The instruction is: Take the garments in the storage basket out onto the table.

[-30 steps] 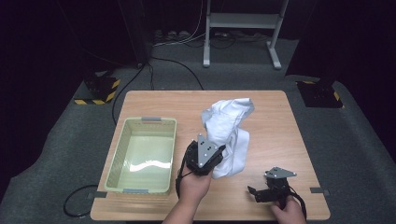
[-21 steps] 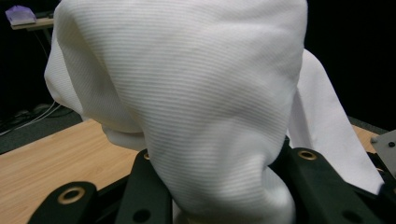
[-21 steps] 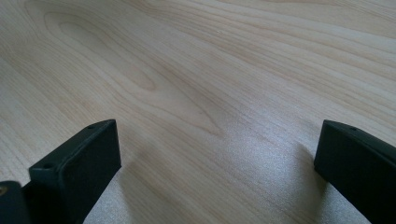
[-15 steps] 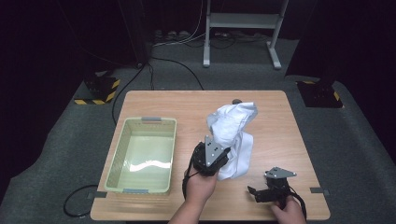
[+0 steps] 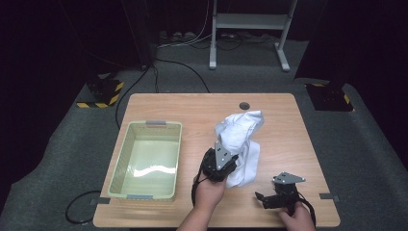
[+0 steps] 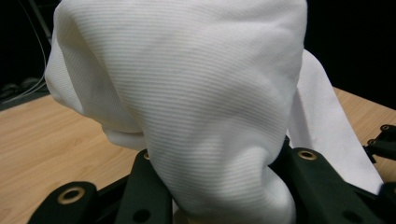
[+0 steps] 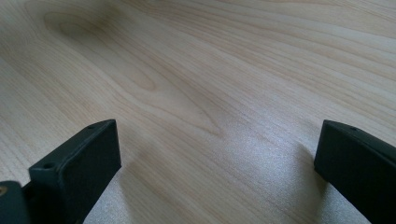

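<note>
L gripper (image 5: 222, 155) is seen clamped on a white cloth (image 5: 240, 137), w/ fabric bunched between the jaws in the left gripper view (image 6: 187, 93) and draped up over them. In the high view the cloth is lifted into a crumpled peak right of table centre, w/ a tail hanging down to the wood just beside the L hand (image 5: 209, 192). R gripper (image 5: 262, 199) is held low near the front-right edge of the table (image 5: 192, 108), jaws spread wide w/ bare wood between them in the right gripper view; nothing is gripped. R hand (image 5: 296, 219) is seen at the front edge. The two grippers are near each other, apart. A pale green basket (image 5: 146, 195) is set on the table's L half, its front rim close to the front edge, a bare strip of wood between its R wall and the cloth. Far half of the table is open, apart from a small dark round spot (image 5: 244, 105) near the back edge.
</note>
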`<state>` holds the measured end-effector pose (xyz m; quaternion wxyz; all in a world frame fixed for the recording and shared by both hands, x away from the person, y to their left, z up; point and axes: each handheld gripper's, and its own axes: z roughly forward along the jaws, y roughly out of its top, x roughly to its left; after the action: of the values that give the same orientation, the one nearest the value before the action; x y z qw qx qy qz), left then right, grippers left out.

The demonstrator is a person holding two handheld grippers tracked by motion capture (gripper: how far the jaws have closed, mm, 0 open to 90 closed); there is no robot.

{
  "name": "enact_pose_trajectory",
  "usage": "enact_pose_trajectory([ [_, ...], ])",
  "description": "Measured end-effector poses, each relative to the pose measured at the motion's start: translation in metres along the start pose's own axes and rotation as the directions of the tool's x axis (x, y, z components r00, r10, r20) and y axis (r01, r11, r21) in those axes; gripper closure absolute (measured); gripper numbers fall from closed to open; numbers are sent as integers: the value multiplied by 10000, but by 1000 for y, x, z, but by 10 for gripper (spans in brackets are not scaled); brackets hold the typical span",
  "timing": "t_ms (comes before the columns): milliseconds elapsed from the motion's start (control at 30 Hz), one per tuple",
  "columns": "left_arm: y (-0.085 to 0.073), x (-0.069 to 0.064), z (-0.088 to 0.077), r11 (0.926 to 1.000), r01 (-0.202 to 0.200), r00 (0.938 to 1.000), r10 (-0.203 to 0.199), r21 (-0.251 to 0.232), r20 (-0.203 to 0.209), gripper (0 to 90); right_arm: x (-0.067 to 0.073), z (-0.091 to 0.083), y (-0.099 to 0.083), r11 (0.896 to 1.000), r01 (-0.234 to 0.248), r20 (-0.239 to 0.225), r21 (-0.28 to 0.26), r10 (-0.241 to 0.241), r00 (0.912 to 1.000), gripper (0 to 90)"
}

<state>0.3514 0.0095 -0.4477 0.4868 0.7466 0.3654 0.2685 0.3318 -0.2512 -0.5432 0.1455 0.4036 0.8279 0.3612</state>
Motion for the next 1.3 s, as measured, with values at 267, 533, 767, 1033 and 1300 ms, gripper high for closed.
enact_pose_trajectory([
  [267, -12, 0, 14, 9989, 17, 10000, -18, 466, 18, 646, 0, 0, 0, 10000, 3, 0, 0, -3, 10000, 0],
  [533, -23, -1, 28, 9955, 69, 10000, -74, 944, 50, 643, 0, 0, 0, 10000, -4, -5, 2, 4, 10000, 0],
  [767, -33, -2, 37, 9913, 147, 9998, -161, 1305, 100, 641, 0, 0, 0, 10000, 15, 10, -4, -15, 10000, 0],
  [1033, -41, -4, 48, 9840, 5, 10000, -20, 1784, 83, 639, 0, 0, 0, 10000, 6, 9, -3, -6, 10000, 0],
  [1300, -49, -3, 56, 9755, 56, 9999, -81, 2197, 104, 628, 0, 0, 0, 10000, 1, 9, -1, -1, 10000, 0],
])
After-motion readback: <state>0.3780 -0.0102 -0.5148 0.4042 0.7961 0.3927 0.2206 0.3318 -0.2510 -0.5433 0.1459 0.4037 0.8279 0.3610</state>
